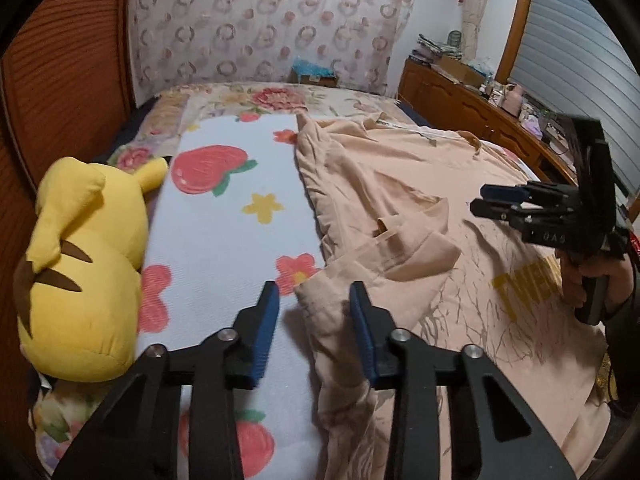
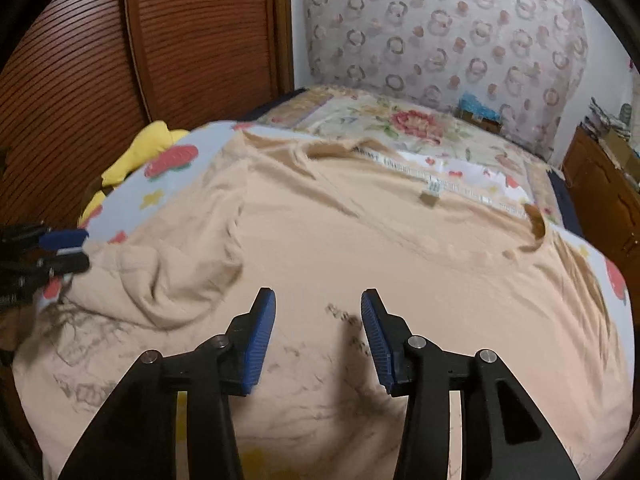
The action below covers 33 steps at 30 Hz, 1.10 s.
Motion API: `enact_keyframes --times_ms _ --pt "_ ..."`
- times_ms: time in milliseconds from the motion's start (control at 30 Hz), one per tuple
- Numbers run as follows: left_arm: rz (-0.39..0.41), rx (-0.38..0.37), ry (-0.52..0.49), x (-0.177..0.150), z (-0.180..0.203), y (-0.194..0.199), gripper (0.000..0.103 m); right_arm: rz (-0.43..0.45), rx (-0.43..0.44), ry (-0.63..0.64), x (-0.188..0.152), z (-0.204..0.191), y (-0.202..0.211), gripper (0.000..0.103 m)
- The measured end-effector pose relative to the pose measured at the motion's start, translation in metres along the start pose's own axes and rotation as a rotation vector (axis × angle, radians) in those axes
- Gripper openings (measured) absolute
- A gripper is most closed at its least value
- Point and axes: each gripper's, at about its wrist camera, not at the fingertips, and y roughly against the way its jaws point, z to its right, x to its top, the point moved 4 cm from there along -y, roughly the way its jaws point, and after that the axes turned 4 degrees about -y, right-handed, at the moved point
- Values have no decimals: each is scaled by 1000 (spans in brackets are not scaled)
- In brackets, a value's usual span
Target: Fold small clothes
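- Hovering over the peach T-shirt [image 2: 360,240] with both claws; it lies spread across the bed, its printed front directly under my right claw [image 2: 318,344].
- My right claw's jaws stand spread with nothing between them, only the shirt's print below the tips.
- My left claw [image 1: 316,332] is partly spread too; the left sleeve [image 1: 320,320] lies between its blue pads [image 1: 264,336], leaning on the right-hand one, and I judge it not pinched.
- Risk: if I close now with the sleeve off-centre, I may catch a single thin edge, and it could slip out mid-fold.
- Risk: biting too deep could grab the strawberry sheet [image 1: 224,224] beneath and drag it along.
- The yellow plush toy [image 1: 80,272] sits just left of my left claw; a wide swing could knock it.
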Motion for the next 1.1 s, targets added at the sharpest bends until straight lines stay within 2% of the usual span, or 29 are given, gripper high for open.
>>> enact_keyframes --times_ms 67,133,267,400,533,667,733,933,1000,1100 --pt "-17 -15 -8 0 3 -3 10 -19 -30 6 -3 3 -2 46" --pt "-16 -13 -36 -1 10 -2 6 -18 -26 -1 -7 10 1 47" --pt "38 -8 -63 0 22 17 5 -7 -22 -11 -9 16 2 48" --pt "99 -60 -91 -4 47 49 5 -11 -9 5 -10 13 1 56" --pt "107 -112 -107 -13 72 62 5 -9 -8 4 -12 15 2 56" --pt "122 -89 -130 -19 86 69 6 -9 -12 6 -12 15 3 57" --pt "138 -79 -122 -19 87 74 12 -9 -12 5 -12 15 3 57" --pt "180 -70 -104 -23 81 92 44 -10 -15 7 -12 16 4 57" --pt "183 -38 -105 -24 78 94 46 -9 -18 7 -12 16 5 57" --pt "184 6 -115 -26 74 94 62 -1 -19 11 -12 14 8 57"
